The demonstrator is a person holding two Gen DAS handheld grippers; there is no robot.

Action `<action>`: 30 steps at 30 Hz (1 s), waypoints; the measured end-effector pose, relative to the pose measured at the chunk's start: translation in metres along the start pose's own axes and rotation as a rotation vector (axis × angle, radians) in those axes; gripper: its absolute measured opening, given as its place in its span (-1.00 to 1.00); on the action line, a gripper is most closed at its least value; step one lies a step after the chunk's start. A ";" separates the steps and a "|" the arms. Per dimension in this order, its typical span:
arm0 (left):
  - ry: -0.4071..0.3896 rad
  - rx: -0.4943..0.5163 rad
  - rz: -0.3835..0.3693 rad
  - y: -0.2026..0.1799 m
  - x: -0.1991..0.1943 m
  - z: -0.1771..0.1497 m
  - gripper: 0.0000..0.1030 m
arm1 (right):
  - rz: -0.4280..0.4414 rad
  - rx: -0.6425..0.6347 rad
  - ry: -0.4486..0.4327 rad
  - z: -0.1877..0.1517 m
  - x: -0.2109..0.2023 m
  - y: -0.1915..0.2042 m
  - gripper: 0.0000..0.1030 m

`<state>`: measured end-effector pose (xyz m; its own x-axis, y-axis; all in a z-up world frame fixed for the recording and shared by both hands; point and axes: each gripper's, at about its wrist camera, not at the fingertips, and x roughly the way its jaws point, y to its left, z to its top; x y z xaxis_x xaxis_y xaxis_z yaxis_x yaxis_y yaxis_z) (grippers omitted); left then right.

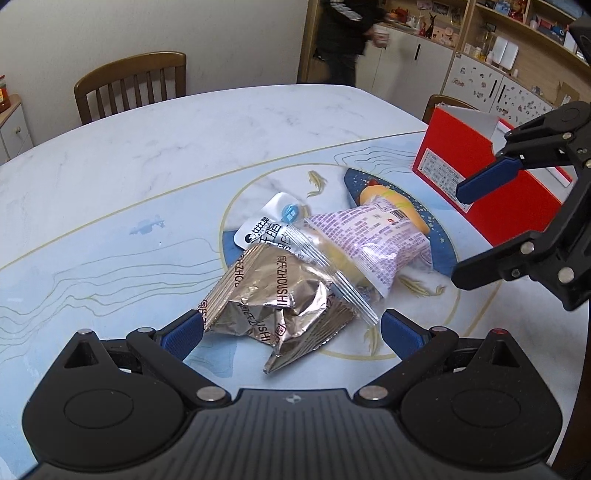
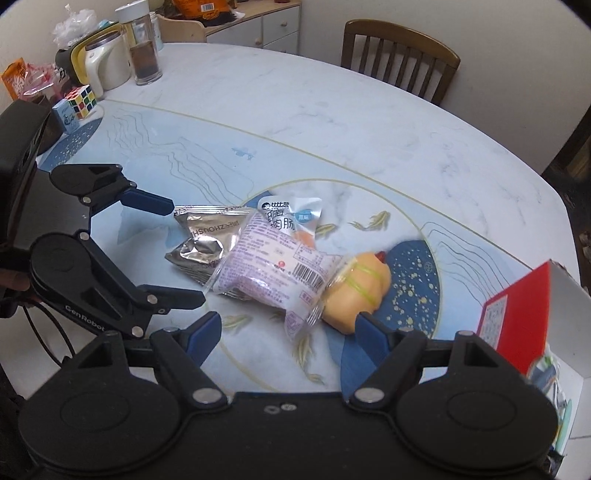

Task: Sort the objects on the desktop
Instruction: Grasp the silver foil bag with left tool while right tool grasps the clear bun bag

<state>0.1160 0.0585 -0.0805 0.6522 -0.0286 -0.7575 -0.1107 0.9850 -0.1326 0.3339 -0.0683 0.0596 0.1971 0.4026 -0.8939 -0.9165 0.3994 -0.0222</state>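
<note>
A crumpled silver foil packet (image 1: 273,295) (image 2: 207,236) lies on the table between the fingers of my left gripper (image 1: 291,332) (image 2: 183,251), which stands open around it. A clear bag with purple print (image 1: 373,240) (image 2: 273,269) lies partly over the foil packet and over a white sausage packet (image 1: 266,225) (image 2: 288,214). Behind the bag rests a soft orange hot-dog toy (image 1: 388,199) (image 2: 358,291). My right gripper (image 2: 286,326) (image 1: 461,236) hangs open over the bag's near end and the toy, pressing on nothing.
An open red box (image 1: 461,162) (image 2: 517,317) stands on the right of the pile. A kettle (image 2: 103,66), a glass jar (image 2: 146,55) and a puzzle cube (image 2: 81,101) stand at the table's far left. Wooden chairs (image 1: 133,81) (image 2: 402,59) ring the table. A person (image 1: 343,33) stands behind.
</note>
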 end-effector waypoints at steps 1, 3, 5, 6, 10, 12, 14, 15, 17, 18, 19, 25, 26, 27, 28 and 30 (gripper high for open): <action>0.000 -0.007 -0.003 0.002 0.000 0.001 0.99 | 0.000 -0.001 0.001 0.001 0.001 -0.002 0.55; 0.002 -0.019 -0.012 0.005 0.000 0.001 0.99 | 0.000 -0.003 0.001 0.004 0.002 -0.005 0.55; 0.007 -0.016 -0.011 0.007 0.000 0.002 0.99 | 0.010 -0.010 0.000 0.007 0.002 -0.008 0.55; 0.011 -0.013 -0.012 0.007 0.002 0.002 0.99 | 0.012 -0.019 0.001 0.008 0.003 -0.008 0.55; 0.042 -0.006 -0.021 0.010 0.013 0.002 0.99 | 0.033 -0.060 0.006 0.016 0.009 -0.006 0.55; 0.039 0.003 -0.024 0.010 0.016 0.002 0.99 | 0.044 -0.087 0.008 0.021 0.013 -0.004 0.54; 0.038 0.010 -0.021 0.011 0.020 0.002 0.99 | 0.056 -0.107 0.011 0.026 0.019 -0.004 0.54; 0.041 0.008 -0.017 0.011 0.023 0.003 0.99 | 0.063 -0.116 0.014 0.028 0.022 -0.004 0.54; 0.041 0.008 -0.021 0.013 0.026 0.005 0.99 | 0.076 -0.130 0.021 0.031 0.028 -0.003 0.54; 0.041 0.013 -0.026 0.013 0.028 0.006 0.99 | 0.086 -0.139 0.023 0.032 0.031 -0.002 0.54; 0.041 0.020 -0.030 0.012 0.029 0.006 0.99 | 0.095 -0.148 0.026 0.033 0.033 -0.002 0.56; 0.052 0.033 -0.052 0.010 0.037 0.005 0.99 | 0.115 -0.161 0.051 0.035 0.045 -0.003 0.58; 0.053 0.031 -0.055 0.010 0.038 0.004 0.99 | 0.115 -0.164 0.051 0.035 0.045 -0.003 0.58; 0.054 0.029 -0.055 0.010 0.038 0.004 0.99 | 0.116 -0.161 0.051 0.036 0.045 -0.004 0.57; 0.056 0.029 -0.052 0.011 0.039 0.003 0.99 | 0.115 -0.154 0.052 0.036 0.044 -0.006 0.55; 0.058 0.029 -0.049 0.011 0.040 0.002 0.97 | 0.112 -0.140 0.053 0.035 0.042 -0.009 0.55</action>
<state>0.1425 0.0683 -0.1108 0.6120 -0.0863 -0.7861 -0.0572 0.9866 -0.1528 0.3632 -0.0260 0.0382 0.0760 0.3928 -0.9165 -0.9718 0.2349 0.0201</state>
